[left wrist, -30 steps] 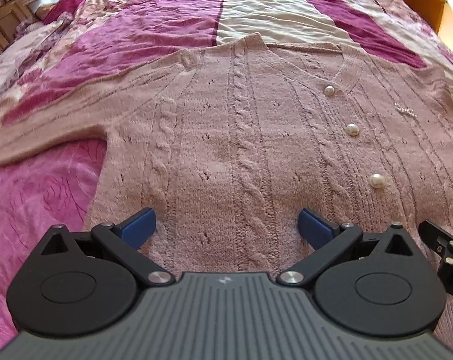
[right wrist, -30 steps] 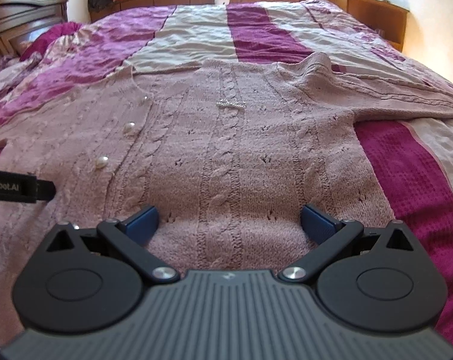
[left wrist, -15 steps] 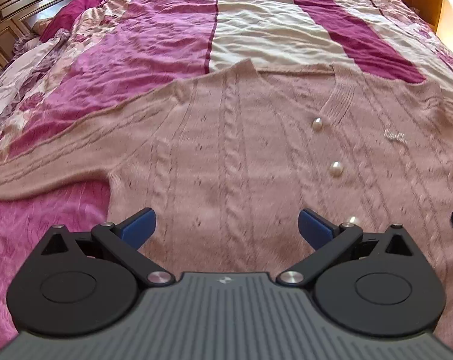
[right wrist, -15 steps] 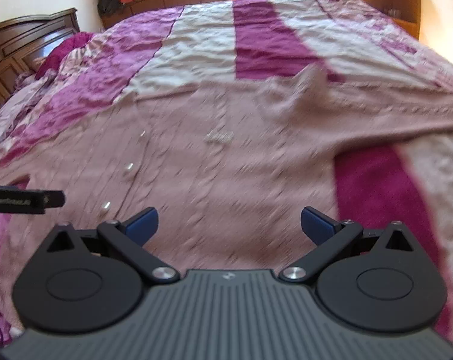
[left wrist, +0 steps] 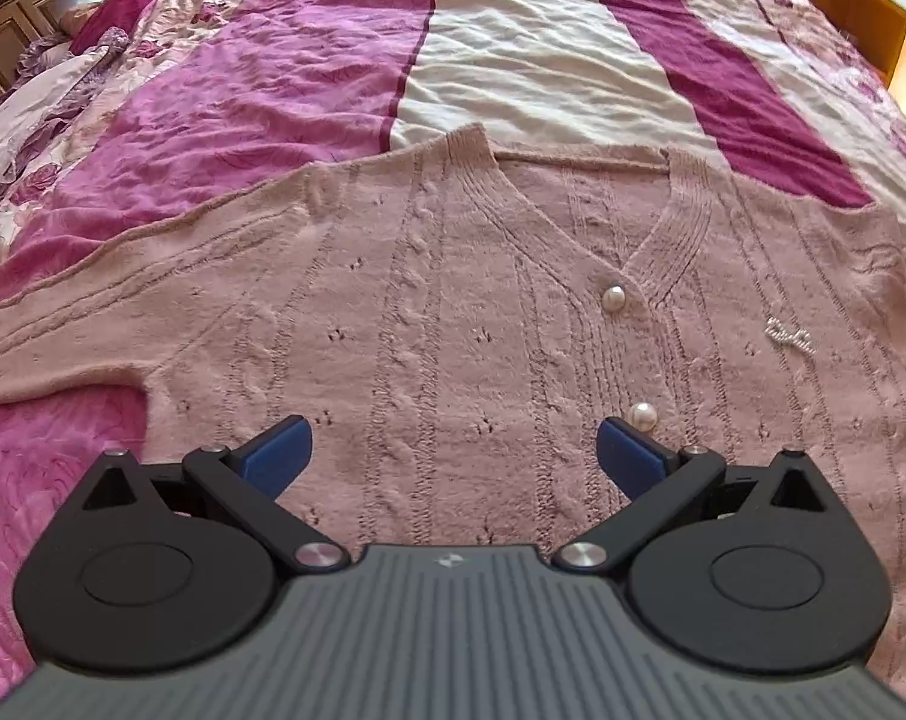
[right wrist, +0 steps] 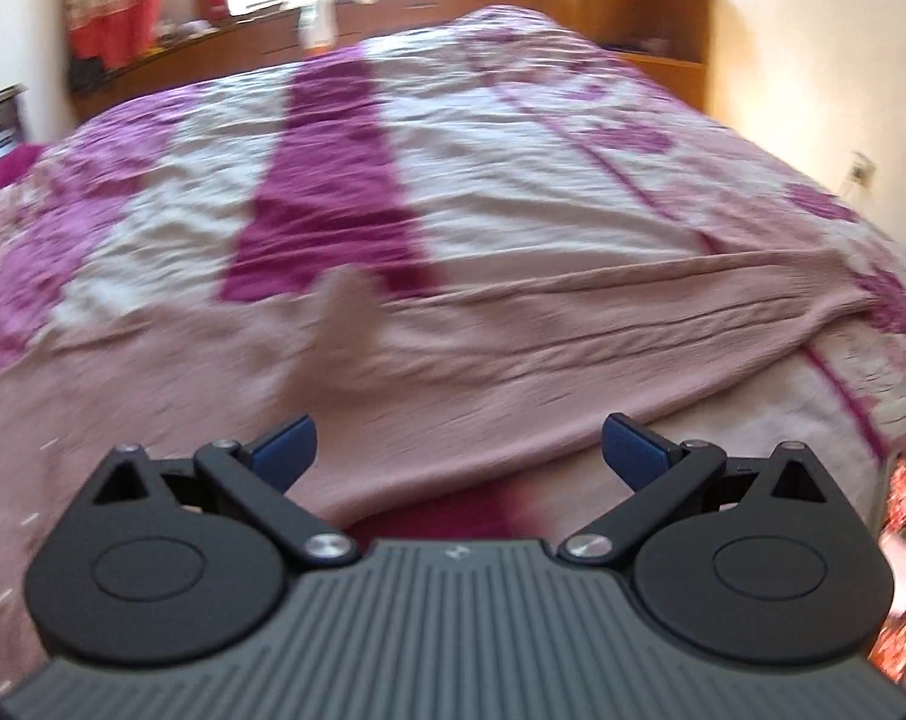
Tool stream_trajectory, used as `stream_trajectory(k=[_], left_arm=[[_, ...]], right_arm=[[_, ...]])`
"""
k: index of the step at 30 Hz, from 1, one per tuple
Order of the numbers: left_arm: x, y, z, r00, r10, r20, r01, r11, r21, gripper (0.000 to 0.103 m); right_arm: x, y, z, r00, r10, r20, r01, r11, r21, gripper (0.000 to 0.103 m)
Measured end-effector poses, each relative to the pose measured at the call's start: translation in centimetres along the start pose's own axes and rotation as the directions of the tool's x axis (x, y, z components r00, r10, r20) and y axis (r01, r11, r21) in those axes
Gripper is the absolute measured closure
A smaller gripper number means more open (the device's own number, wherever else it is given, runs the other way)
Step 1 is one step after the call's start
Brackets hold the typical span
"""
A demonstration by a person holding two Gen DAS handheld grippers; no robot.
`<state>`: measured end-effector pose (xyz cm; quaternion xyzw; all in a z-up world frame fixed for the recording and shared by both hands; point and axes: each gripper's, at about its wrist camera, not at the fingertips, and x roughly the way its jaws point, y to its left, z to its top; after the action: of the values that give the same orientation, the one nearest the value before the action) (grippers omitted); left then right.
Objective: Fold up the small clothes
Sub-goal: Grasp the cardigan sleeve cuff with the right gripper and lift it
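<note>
Striped magenta, pink and cream bedspread (left wrist: 513, 48), dark carved headboard (left wrist: 9, 12), wooden cabinets (right wrist: 633, 18), red-and-cream curtain (right wrist: 111, 12)

No readable text, brand, number or sign is showing in either view. A small pale emblem is sitting on the grey ribbed body of the left gripper (left wrist: 454, 461) and the right gripper (right wrist: 459, 453), too small to make out.

cardigan (right wrist: 513, 348) motion-blurred, left sleeve (left wrist: 63, 324) cut off
</note>
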<state>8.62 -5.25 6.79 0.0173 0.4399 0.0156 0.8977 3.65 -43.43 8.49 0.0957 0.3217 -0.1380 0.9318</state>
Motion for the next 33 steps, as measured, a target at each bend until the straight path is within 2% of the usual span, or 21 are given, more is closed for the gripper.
stream_trajectory(k=[5, 10, 14, 22, 24, 26, 27, 28, 29, 33], left_arm=[[1.7, -0.8, -0.5, 0.999, 0.013, -0.032, -0.013, 1.0, 0.014, 0.0], [3.0, -1.0, -1.2, 0.997, 0.022, -0.073, -0.022, 1.0, 0.007, 0.0], [3.3, -0.5, -1.4, 0.996, 0.005, -0.089, -0.008, 1.0, -0.023, 0.0], [2.8, -0.4, -1.5, 0.996, 0.024, -0.088, -0.027, 0.999, -0.032, 0.0], [2.4, -0.4, -1.4, 0.996, 0.034, -0.083, -0.036, 0.999, -0.027, 0.0], [2.0, -0.3, -1.4, 0.996, 0.042, -0.075, -0.043, 0.999, -0.014, 0.0], [1.8, -0.3, -1.4, 0.996, 0.046, -0.072, -0.047, 0.999, -0.008, 0.0], [1.6, -0.3, -1.4, 0.996, 0.047, -0.07, -0.047, 0.999, -0.006, 0.0], [1.4, -0.3, -1.4, 0.997, 0.043, -0.068, -0.043, 0.999, -0.004, 0.0], [0.4, -0.1, -1.6, 0.999, 0.022, -0.05, -0.022, 1.0, 0.0, 0.0]], right_arm=[[2.9, -4.6, 1.3, 0.995, -0.096, -0.016, 0.098, 0.987, 0.13, 0.0], [5.2, -7.1, 1.2, 0.99, -0.136, -0.039, 0.141, 0.973, 0.181, 0.0], [7.5, -9.7, 0.7, 0.992, -0.095, -0.081, 0.116, 0.946, 0.301, 0.0], [8.6, -9.5, 1.6, 0.995, -0.104, -0.006, 0.1, 0.937, 0.334, 0.001], [8.7, -9.1, 1.6, 0.992, -0.127, 0.02, 0.114, 0.943, 0.314, 0.016], [8.5, -8.4, 1.6, 0.989, -0.144, 0.04, 0.129, 0.955, 0.266, 0.044], [8.3, -8.3, 1.5, 0.989, -0.138, 0.047, 0.122, 0.959, 0.256, 0.054], [7.9, -8.3, 1.5, 0.991, -0.123, 0.056, 0.104, 0.96, 0.258, 0.076], [7.4, -8.5, 1.5, 0.992, -0.108, 0.063, 0.087, 0.957, 0.275, 0.089], [4.2, -9.4, 1.7, 0.987, -0.088, 0.131, 0.044, 0.949, 0.311, 0.092]])
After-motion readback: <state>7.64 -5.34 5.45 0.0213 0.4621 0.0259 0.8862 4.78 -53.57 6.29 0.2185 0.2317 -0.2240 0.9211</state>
